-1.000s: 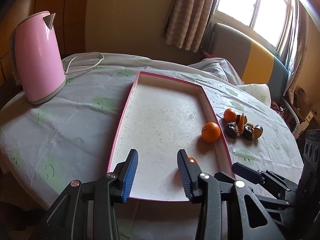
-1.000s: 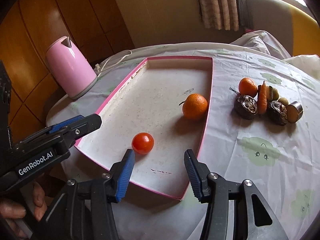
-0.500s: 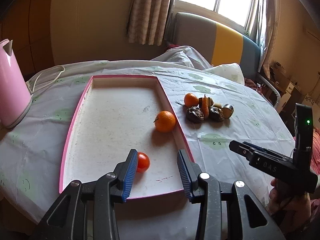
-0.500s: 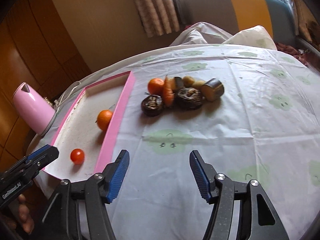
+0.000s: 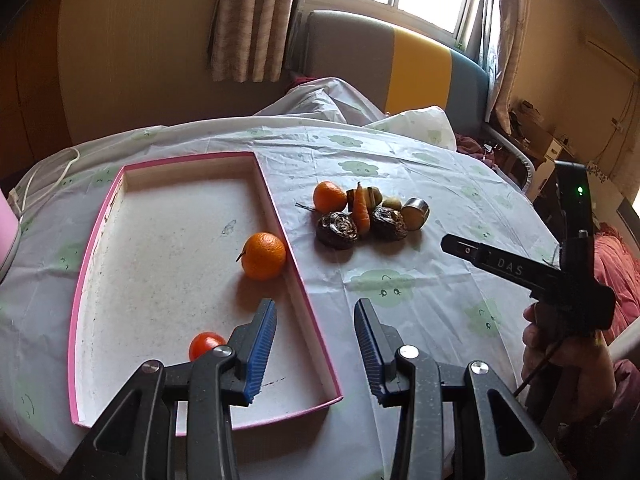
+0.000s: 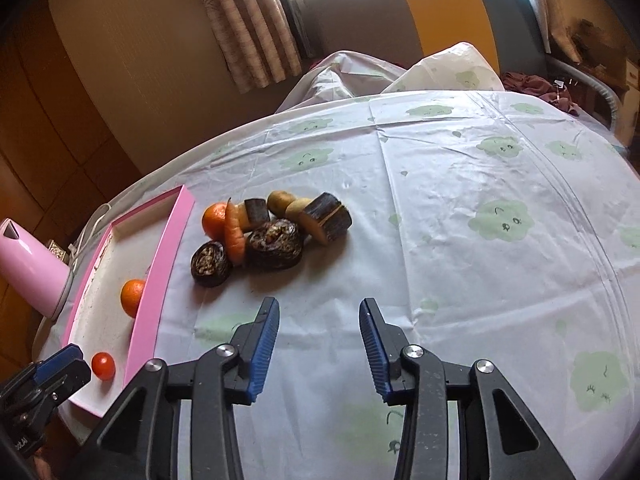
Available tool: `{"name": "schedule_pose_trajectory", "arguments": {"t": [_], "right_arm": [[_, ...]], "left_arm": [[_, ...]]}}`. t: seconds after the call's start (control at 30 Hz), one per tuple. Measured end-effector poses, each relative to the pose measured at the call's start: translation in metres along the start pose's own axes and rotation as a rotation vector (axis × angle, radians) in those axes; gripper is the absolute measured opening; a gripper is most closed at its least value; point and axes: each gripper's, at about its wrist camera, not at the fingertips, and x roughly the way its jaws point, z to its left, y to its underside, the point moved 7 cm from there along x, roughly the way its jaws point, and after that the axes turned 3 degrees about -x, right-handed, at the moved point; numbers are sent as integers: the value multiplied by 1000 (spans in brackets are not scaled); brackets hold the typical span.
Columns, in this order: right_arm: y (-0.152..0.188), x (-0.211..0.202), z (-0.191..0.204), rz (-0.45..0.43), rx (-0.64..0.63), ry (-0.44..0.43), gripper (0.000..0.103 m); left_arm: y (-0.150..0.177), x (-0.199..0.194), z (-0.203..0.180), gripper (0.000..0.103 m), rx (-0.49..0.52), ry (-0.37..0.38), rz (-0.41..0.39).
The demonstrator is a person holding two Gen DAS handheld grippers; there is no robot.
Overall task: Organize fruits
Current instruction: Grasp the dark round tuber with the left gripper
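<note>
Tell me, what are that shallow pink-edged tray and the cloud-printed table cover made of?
The shallow pink-edged tray looks like cardboard, perhaps a box lid: thin straight walls, a matt, speckled white floor with scuffs. I can't rule out thin plastic. The cloud-printed table cover looks like thin plastic sheeting: it glints in the window light, holds sharp fold creases and wrinkles, and seems slightly see-through.

left claw [image 5: 316,344]: apart, empty | right claw [image 6: 320,344]: closing, empty
</note>
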Motion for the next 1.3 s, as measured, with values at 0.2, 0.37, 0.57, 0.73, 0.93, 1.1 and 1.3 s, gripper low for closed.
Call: {"name": "schedule_pose_trajectory", "arguments": {"t": [0.2, 0.37, 0.57, 0.73, 0.93, 1.1, 1.3], "right_arm": [[-22, 13, -4, -7, -4, 14, 44], [-12, 18, 14, 19, -67, -66, 44], [-2, 35, 22, 55, -87, -68, 44], [1, 34, 12, 61, -62, -62, 44], [5, 34, 4, 58, -44, -65, 44], [5, 33, 3, 55, -41, -80, 44], [5, 34, 2, 52, -32, -93, 44]], "left_arm": [[-11, 12, -7, 39, 24, 21, 13], [-24, 28, -12, 37, 36, 43, 37], [-35, 42, -22, 37, 68, 61, 56], [-48, 71, -33, 37, 91, 86, 128], [-59, 107, -40, 37, 132, 39, 189], [-61, 129, -44, 40, 200, -38, 222], [-65, 139, -40, 40, 231, -102, 202]]}}
